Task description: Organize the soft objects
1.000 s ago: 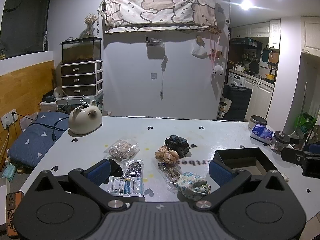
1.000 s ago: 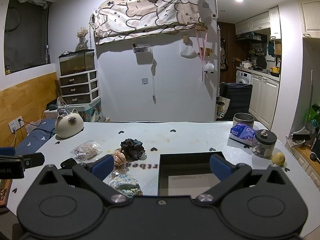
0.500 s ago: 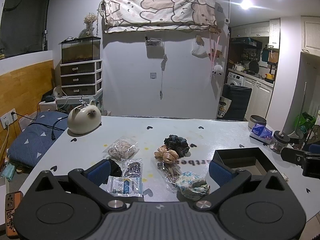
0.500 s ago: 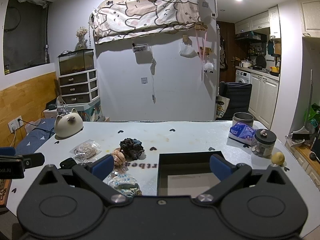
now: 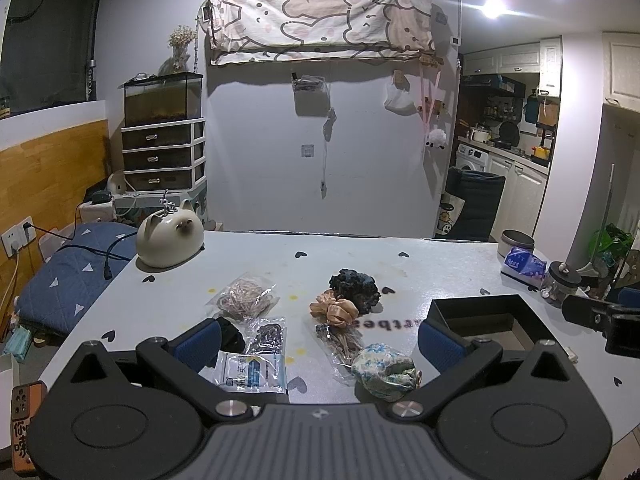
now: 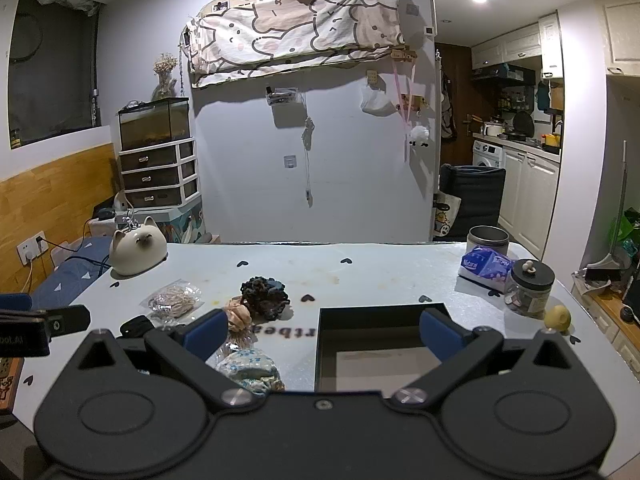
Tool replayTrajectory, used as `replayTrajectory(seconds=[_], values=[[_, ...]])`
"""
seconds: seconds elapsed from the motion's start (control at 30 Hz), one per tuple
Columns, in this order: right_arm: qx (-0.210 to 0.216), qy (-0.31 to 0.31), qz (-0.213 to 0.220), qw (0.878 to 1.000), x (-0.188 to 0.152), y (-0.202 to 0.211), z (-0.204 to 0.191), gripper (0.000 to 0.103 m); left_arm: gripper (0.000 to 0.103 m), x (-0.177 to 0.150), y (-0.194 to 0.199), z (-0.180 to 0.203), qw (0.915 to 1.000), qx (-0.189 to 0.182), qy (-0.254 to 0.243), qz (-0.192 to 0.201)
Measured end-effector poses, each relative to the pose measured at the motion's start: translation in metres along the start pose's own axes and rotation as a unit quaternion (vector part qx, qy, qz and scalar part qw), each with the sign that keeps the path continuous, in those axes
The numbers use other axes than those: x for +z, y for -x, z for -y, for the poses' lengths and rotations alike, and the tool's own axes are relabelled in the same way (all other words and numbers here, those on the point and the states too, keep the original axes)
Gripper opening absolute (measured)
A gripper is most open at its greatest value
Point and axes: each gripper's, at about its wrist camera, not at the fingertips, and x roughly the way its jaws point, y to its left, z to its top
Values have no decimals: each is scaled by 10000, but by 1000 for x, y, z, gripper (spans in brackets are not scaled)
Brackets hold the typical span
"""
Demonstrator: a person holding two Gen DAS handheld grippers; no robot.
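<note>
On the table (image 5: 440, 264): black scrunchie (image 5: 355, 284) touching peach scrunchie (image 5: 334, 308); floral one (image 5: 385, 371) nearer.
Box (image 6: 376, 344): black, right of them.
Left gripper (image 5: 318, 338): jaws wide, empty.
Right gripper (image 6: 320, 330): jaws wide, empty.

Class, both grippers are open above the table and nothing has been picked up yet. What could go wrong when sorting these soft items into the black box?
1. The peach scrunchie touches the black scrunchie; a grasp may drag both.
2. The floral scrunchie lies on a clear packet, which might lift too.
3. The black box could slide if bumped.
</note>
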Motion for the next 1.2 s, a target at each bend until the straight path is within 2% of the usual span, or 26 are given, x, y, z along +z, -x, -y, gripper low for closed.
replayTrajectory(seconds=[0.57,0.8,1.2], values=[[-42,-24,-45,10000,0,-9,-3,103,103,3,-15,-10,9999,-9,82,-58],[-110,-70,-117,9998,4,-22,-13,103,103,11,-37,-32,9999,-54,85,-137],[-235,-155,-255,9993,15,-64,-61,103,103,28,-86,-87,9990,-183,63,-392]])
